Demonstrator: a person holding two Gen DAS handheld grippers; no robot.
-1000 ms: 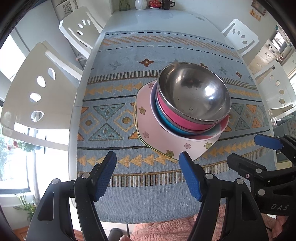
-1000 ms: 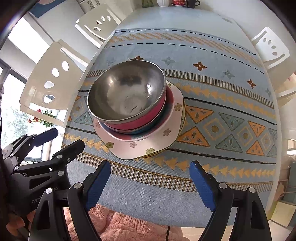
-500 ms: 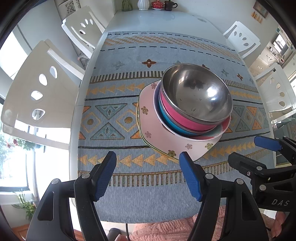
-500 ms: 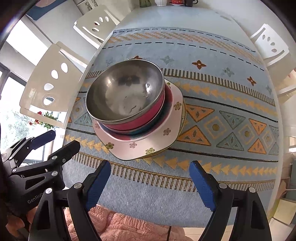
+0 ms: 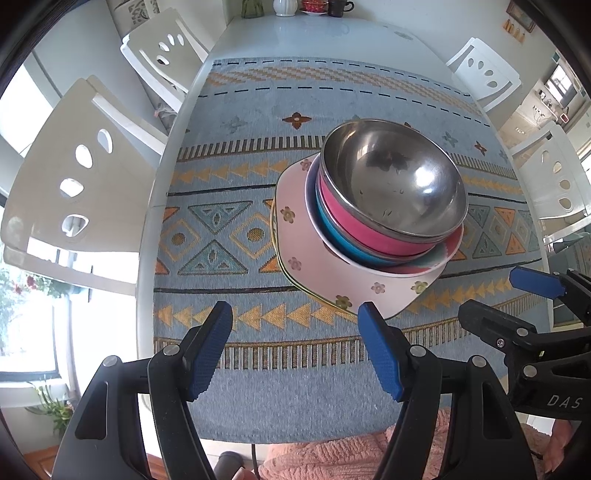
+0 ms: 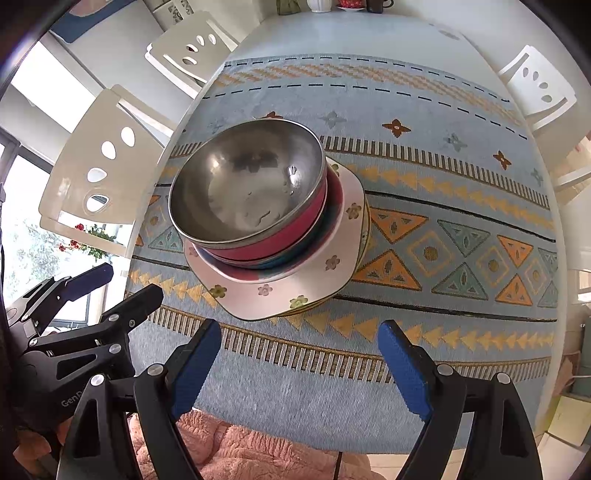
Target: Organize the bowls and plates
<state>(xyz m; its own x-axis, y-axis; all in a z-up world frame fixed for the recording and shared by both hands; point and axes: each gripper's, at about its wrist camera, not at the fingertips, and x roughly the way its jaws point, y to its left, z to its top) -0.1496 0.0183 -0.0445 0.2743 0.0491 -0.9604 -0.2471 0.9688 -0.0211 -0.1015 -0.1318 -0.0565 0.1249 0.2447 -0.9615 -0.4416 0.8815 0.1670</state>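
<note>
A single stack of dishes is seen on the patterned blue cloth that covers the white counter. At the bottom lies a pink plate with small flower marks, and thin edges of further plates are glimpsed beneath it; their number cannot be told. On the plate a shallow white-rimmed dish is set, in it a blue bowl, then a pink bowl, and on top a steel bowl, upright and empty. The stack is placed towards the near side of the cloth, roughly midway across it.

The left gripper is held above the near edge of the counter, its jaws spread apart with nothing between them; the near corner of the pink plate is seen just beyond its right blue pad. The right gripper is likewise held with its jaws released and empty, the stack lying ahead of it and to its left. Neither gripper is touching the dishes. Each gripper is visible at the edge of the other's view.

White chairs are ranged round the counter, and a pink knitted fabric is seen below the grippers
</note>
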